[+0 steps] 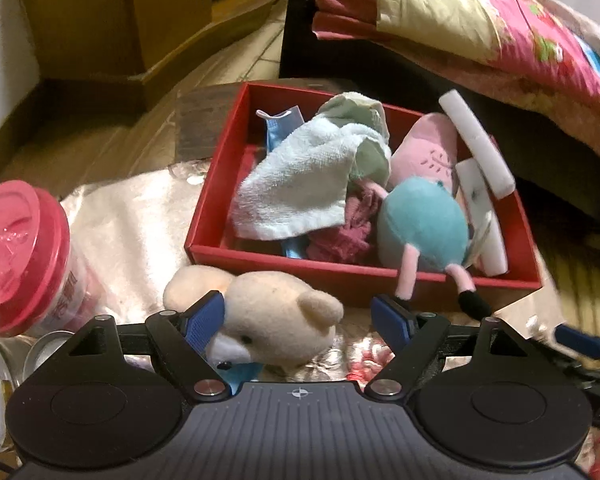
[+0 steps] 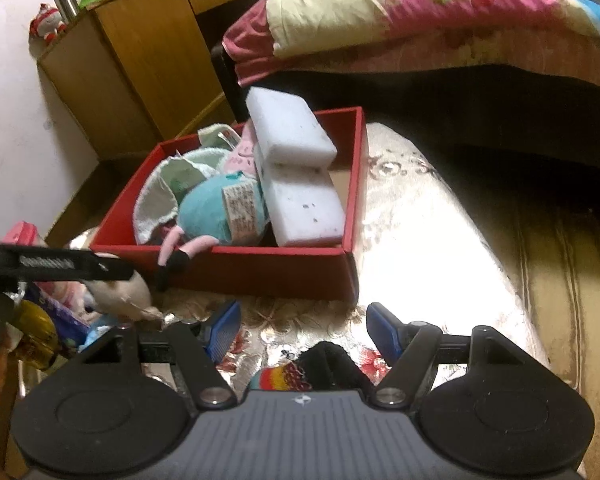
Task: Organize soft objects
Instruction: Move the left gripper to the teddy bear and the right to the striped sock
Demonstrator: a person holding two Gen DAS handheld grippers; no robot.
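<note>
A cream teddy bear (image 1: pixel 276 320) lies on the shiny floral cloth just in front of the red box (image 1: pixel 340 276). My left gripper (image 1: pixel 296 304) stands wide open around the bear; its right pad is clear of it. The box holds a pale towel (image 1: pixel 300 184), a teal plush (image 1: pixel 420 228) with its pink legs over the rim, and white foam blocks (image 1: pixel 476 144). In the right wrist view, my right gripper (image 2: pixel 302 312) is open over the cloth. A black sock (image 2: pixel 320 368) with rainbow stripes lies low between its fingers, untouched by the pads. The red box (image 2: pixel 260 268) sits ahead.
A pink-lidded jar (image 1: pixel 20 252) and glassware stand at the left. A bed with a pink quilt (image 2: pixel 460 0) rises behind the box, and a wooden cabinet (image 2: pixel 140 60) stands at the back left. The floral cloth (image 2: pixel 420 240) spreads to the right of the box.
</note>
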